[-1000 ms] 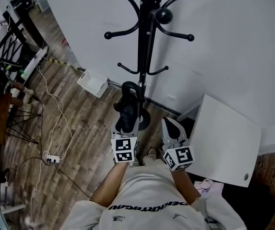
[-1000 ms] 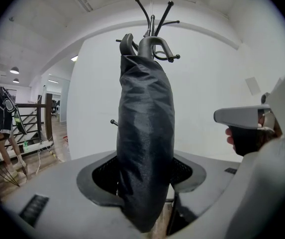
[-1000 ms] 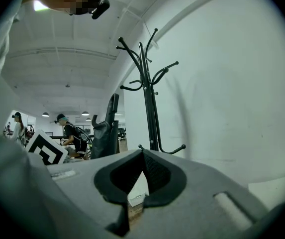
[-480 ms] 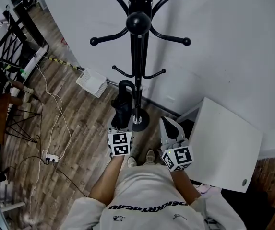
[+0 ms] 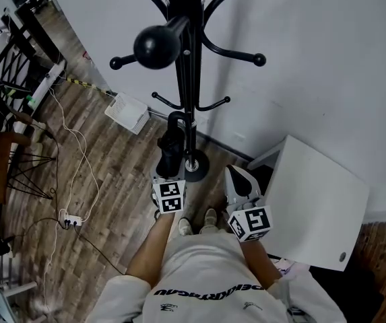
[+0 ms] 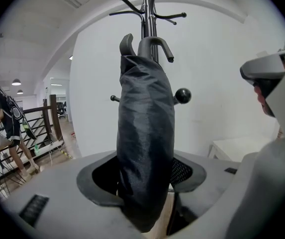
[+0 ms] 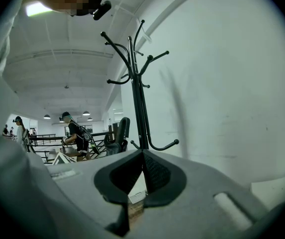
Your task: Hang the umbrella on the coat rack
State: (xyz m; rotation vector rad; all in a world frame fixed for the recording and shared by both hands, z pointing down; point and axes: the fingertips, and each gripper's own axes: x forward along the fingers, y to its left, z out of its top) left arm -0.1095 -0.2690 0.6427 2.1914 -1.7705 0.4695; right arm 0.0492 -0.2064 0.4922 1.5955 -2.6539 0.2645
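Note:
The black coat rack (image 5: 182, 79) stands against the white wall, its round top knob (image 5: 157, 46) close under the head camera. A folded black umbrella (image 5: 171, 150) is upright just left of the rack's pole, above the round base (image 5: 196, 167). My left gripper (image 5: 168, 175) is shut on its lower part. In the left gripper view the umbrella (image 6: 147, 133) fills the gap between the jaws, and its hooked handle (image 6: 154, 45) is up in front of the rack (image 6: 149, 11). My right gripper (image 5: 241, 180) is shut and empty, facing the rack (image 7: 137, 93).
A white cabinet (image 5: 320, 200) stands right of the rack. A white box (image 5: 129, 113) lies by the wall, with cables and a power strip (image 5: 71, 222) on the wood floor. Dark railings and furniture (image 5: 4, 79) are at left. A person (image 6: 3, 111) stands far off.
My left gripper has sunk with the umbrella beside the rack's pole. The head view has shifted, so the top knob looms larger and further left. The right gripper has barely shifted.

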